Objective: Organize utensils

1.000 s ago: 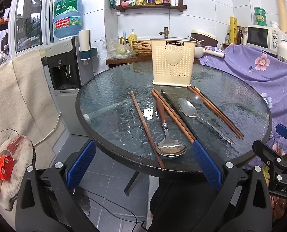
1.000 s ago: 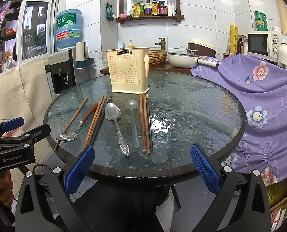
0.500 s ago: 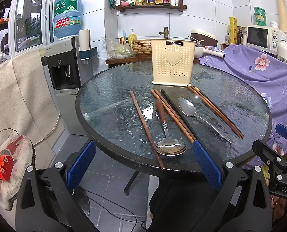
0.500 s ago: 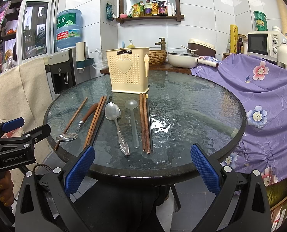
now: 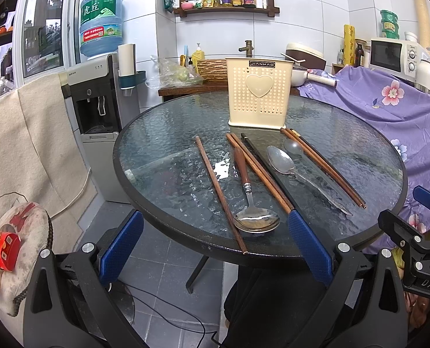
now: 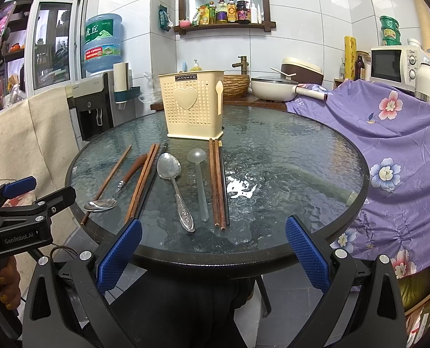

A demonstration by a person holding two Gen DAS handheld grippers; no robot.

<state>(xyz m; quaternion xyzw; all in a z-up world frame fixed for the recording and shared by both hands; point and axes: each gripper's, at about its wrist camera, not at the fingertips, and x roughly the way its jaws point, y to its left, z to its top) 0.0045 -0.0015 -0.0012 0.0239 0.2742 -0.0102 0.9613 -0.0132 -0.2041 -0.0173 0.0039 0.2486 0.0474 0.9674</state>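
A cream perforated utensil holder (image 5: 258, 95) (image 6: 192, 107) stands upright at the back of the round glass table (image 5: 162, 150). In front of it lie wooden chopsticks (image 6: 216, 182), a wood-handled spoon (image 5: 248, 191) (image 6: 119, 185), a steel spoon (image 6: 174, 182) and a clear plastic spoon (image 6: 199, 179). A single chopstick (image 5: 219, 188) lies furthest left. My left gripper (image 5: 212, 245) is open and empty, below the table's near edge. My right gripper (image 6: 213, 252) is open and empty, also at the near edge.
A purple flowered cloth (image 6: 388, 150) covers furniture to the right of the table. A water dispenser (image 5: 97, 107) stands on the left, a beige towel (image 5: 26, 145) hangs beside it. A counter with a pan (image 6: 272, 90) is behind the table.
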